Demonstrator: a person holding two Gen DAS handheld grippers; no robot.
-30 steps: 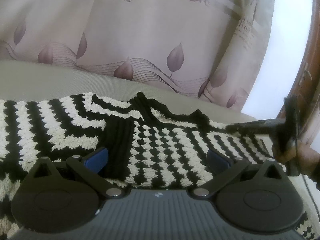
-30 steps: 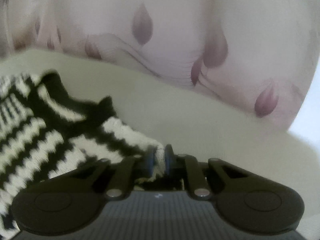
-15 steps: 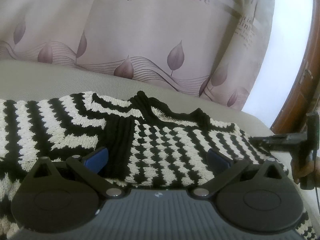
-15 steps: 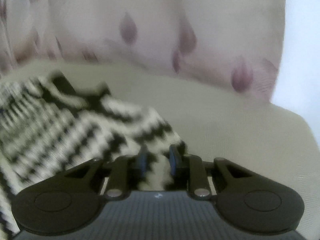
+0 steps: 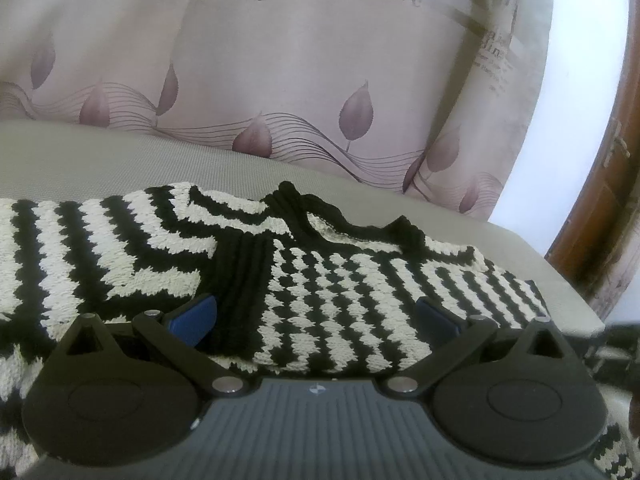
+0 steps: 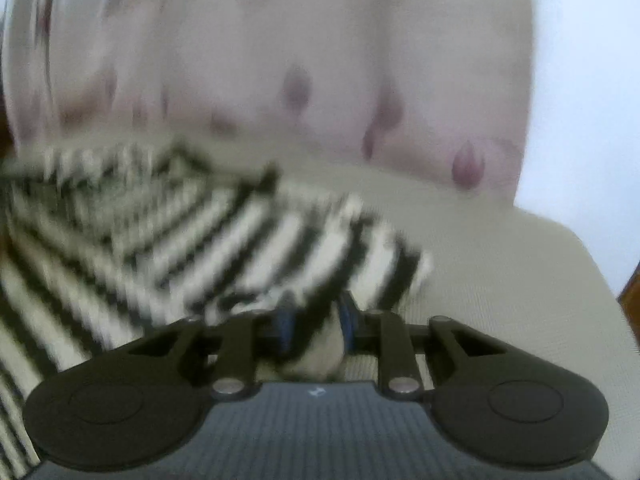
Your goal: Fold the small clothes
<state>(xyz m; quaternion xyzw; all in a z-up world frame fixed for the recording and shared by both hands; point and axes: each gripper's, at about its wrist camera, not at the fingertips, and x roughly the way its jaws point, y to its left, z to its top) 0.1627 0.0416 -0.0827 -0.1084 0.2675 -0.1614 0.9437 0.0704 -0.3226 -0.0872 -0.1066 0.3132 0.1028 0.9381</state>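
A black-and-white striped knit sweater (image 5: 120, 248) lies spread on a grey cushioned surface (image 5: 100, 160). My left gripper (image 5: 314, 312) hovers low over its middle. It is open, with the blue pads (image 5: 196, 316) wide apart and nothing pinched. In the blurred right wrist view my right gripper (image 6: 314, 320) has a fold of the sweater's right edge (image 6: 320, 272) between its pads, and the jaws are closing on it. The rest of the sweater (image 6: 160, 232) trails off to the left.
A pale pink curtain (image 5: 300, 80) with leaf prints hangs behind the surface. A brown wooden frame (image 5: 608, 220) and a bright opening stand at the right. The cushion's right end (image 6: 520, 280) is bare beyond the sweater. A dark blurred shape (image 5: 612, 344) sits at the right edge.
My right gripper has dragged the sweater's edge rightward and nearer, drawing the right side out flatter. It has slid to the edge of the left wrist view. My left gripper has stayed still.
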